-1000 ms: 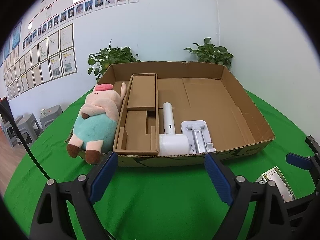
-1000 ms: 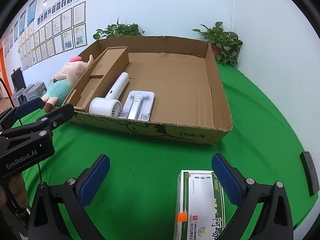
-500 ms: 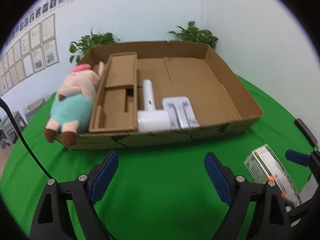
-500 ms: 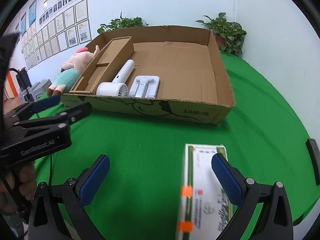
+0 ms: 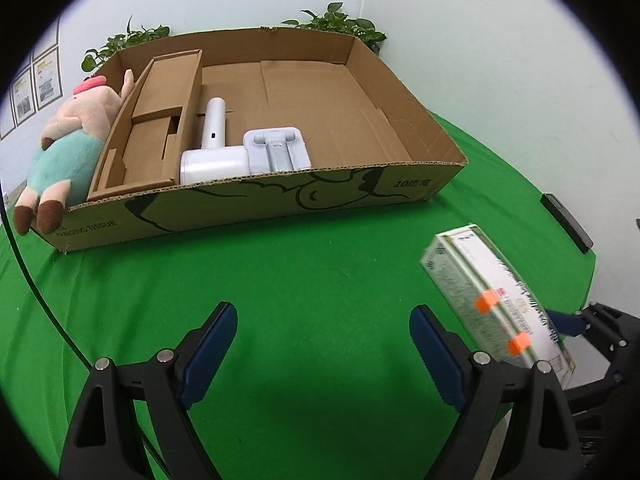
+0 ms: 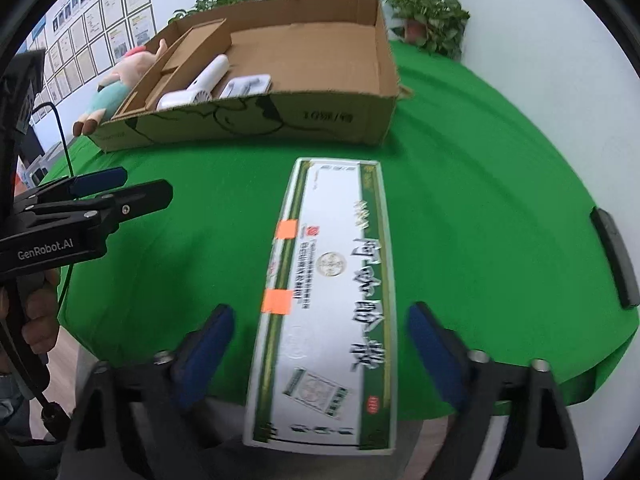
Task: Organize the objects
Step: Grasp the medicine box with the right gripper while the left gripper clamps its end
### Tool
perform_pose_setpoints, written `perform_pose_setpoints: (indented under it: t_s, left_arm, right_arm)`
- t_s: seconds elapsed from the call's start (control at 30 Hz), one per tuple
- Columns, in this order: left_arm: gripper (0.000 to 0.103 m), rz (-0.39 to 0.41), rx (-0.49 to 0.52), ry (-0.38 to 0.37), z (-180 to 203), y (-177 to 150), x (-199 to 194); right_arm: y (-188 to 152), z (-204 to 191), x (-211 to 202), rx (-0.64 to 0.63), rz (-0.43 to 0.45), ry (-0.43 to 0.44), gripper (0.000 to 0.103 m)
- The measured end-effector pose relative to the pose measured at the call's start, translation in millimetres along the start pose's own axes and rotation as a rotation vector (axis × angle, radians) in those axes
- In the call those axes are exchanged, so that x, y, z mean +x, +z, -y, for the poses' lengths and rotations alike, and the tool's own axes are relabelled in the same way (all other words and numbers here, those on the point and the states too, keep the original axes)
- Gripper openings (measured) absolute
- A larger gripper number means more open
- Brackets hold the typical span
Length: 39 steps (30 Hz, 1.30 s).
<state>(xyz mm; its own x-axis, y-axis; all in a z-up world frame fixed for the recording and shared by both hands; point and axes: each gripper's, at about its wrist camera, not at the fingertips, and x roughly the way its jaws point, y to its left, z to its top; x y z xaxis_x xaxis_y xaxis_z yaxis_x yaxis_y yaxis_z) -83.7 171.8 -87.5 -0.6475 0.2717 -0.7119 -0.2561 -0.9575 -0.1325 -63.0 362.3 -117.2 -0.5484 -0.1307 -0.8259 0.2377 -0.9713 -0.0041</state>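
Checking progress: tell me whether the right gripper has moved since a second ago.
Yes. The right gripper has advanced over the green-and-white box toward the cardboard tray, jaws closing either side, not touching.

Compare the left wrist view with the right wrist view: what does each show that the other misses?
Only the left wrist view shows the left gripper head-on, wide open over bare green cloth.

Only the right wrist view shows the right gripper straddling the green-and-white carton, its jaws just closing with gaps visible on both sides, and the hand holding the left gripper.

Both show the cardboard box, the white hair dryer, the plush pig, the potted plants and the carton.
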Motion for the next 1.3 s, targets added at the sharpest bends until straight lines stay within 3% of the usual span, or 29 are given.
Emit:
perform_pose_setpoints:
  t_s: [0.03,0.13,0.27,0.3,0.33,0.37,0.47,0.6,0.7,0.8,0.87,0.97,1.23,1.3]
  left_arm:
    - [0.089,-0.004,-0.003,-0.003,-1,-1,-1]
    - [0.089,-0.029,-0.026,-0.023,-9,-3,-4]
    - [0.089,-0.062,-0.093,-0.096,-23,-3,-7]
    - [0.089,-0.072,-0.117,-0.122,-26,-3,-6]
    - [0.089,-0.084,-0.138,-0.148,-29,-3,-5]
    - [0.089,-0.097,-0.151,-0.166,-30,-3,-4]
    - [0.089,-0.144,-0.194,-0.247,-30,-6,4]
    - [0.089,-0.191,-0.242,-0.363,-22,-10,18]
    - [0.089,-0.195,-0.246,-0.401,-15,-11,21]
    - [0.089,-0.206,-0.268,-0.432,-12,-11,23]
    - [0.089,-0.214,-0.280,-0.449,-12,-10,24]
    - [0.089,-0.216,-0.297,-0.463,-12,-12,25]
    - [0.087,-0.194,-0.352,-0.482,-13,-17,30]
    - [0.076,-0.196,-0.351,-0.477,-13,-16,31]
  right_arm:
    - [0,-4,5,-0.007,-0.016,-0.010,0.062]
    - [3,-15,10,-0.016,-0.017,0.004,0.060]
    - [19,-38,4,-0.026,0.036,0.102,0.062]
    - [24,-45,1,-0.035,0.064,0.136,0.064]
    - [27,-49,-2,-0.040,0.083,0.160,0.079]
    - [29,-51,-2,-0.047,0.096,0.179,0.102]
    - [26,-57,-5,-0.080,0.120,0.196,0.102]
    - [15,-57,4,-0.091,0.059,0.201,0.102]
    - [2,-57,5,-0.102,0.029,0.217,0.102]
    - [-2,-59,7,-0.114,0.027,0.208,0.097]
    - [-6,-59,11,-0.096,0.011,0.227,0.080]
    - [-7,-59,12,-0.079,0.009,0.225,0.063]
    - [-5,-46,12,0.053,0.004,0.354,0.062]
    - [-6,-46,11,0.066,0.005,0.390,0.062]
